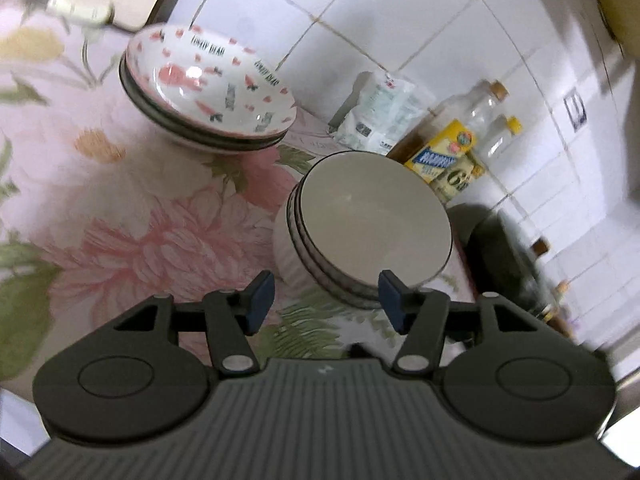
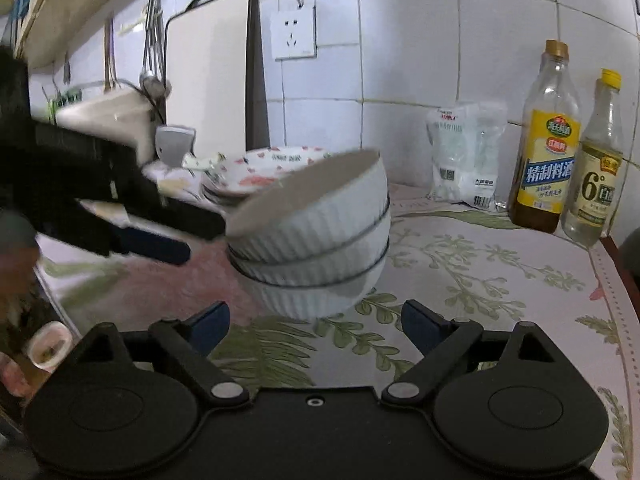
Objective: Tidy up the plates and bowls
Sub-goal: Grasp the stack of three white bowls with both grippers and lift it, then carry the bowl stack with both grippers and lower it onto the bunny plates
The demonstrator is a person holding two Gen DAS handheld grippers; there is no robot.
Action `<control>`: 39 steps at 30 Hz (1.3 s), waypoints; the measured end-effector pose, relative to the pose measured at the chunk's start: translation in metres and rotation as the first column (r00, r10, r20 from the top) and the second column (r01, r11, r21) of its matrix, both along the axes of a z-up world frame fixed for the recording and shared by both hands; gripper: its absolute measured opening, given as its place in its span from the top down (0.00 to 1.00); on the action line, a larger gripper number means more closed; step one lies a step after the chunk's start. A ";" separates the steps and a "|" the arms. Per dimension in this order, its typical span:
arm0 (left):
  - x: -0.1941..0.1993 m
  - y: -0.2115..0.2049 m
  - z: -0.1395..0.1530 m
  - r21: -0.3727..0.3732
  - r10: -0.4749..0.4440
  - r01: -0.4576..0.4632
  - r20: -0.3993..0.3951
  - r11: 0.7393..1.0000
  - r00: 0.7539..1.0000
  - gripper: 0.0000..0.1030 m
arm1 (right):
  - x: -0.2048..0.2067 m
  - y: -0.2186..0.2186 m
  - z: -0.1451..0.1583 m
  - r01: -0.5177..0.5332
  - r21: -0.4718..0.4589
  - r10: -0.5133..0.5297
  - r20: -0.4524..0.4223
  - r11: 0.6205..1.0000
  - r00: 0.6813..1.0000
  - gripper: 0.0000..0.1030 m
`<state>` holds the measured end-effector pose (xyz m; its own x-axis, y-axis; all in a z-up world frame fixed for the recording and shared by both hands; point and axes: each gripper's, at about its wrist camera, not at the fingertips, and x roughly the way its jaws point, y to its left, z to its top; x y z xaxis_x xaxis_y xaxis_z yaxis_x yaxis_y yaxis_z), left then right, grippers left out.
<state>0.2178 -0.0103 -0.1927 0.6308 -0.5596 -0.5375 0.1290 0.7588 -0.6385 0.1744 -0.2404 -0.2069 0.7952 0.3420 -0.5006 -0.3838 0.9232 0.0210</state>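
Three white ribbed ceramic bowls with dark rims (image 2: 316, 236) sit nested in a stack on the floral-patterned desk (image 2: 500, 264), the top one tilted. Just behind stands a stack of shallow plates topped by a pink-patterned one (image 1: 208, 88). The left tool (image 1: 326, 300) hovers spread wide at the bowls' edge, gripping nothing; the right tool (image 2: 316, 326) is likewise wide and empty, just before the stack. Two glass condiment bottles (image 2: 568, 156) stand against the white tiled wall (image 2: 420, 40).
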 end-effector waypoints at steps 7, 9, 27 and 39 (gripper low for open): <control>0.028 -0.001 -0.013 -0.071 0.047 -0.051 -0.066 0.996 0.997 0.41 | 0.021 0.017 -0.026 -0.042 -0.101 0.044 0.014 0.994 0.999 0.07; 0.037 0.000 -0.020 -0.064 0.058 -0.065 -0.100 0.996 0.993 0.41 | 0.025 0.020 -0.027 -0.031 -0.097 0.033 0.020 0.995 0.999 0.07; 0.076 0.001 -0.059 -0.195 0.059 -0.130 -0.330 0.972 0.942 0.63 | 0.067 0.031 -0.016 -0.084 -0.028 0.081 -0.094 0.996 0.992 0.00; 0.070 0.003 -0.047 -0.155 0.012 -0.060 -0.296 0.986 0.955 0.63 | 0.067 0.031 -0.012 -0.075 0.001 0.075 -0.084 0.997 0.994 0.00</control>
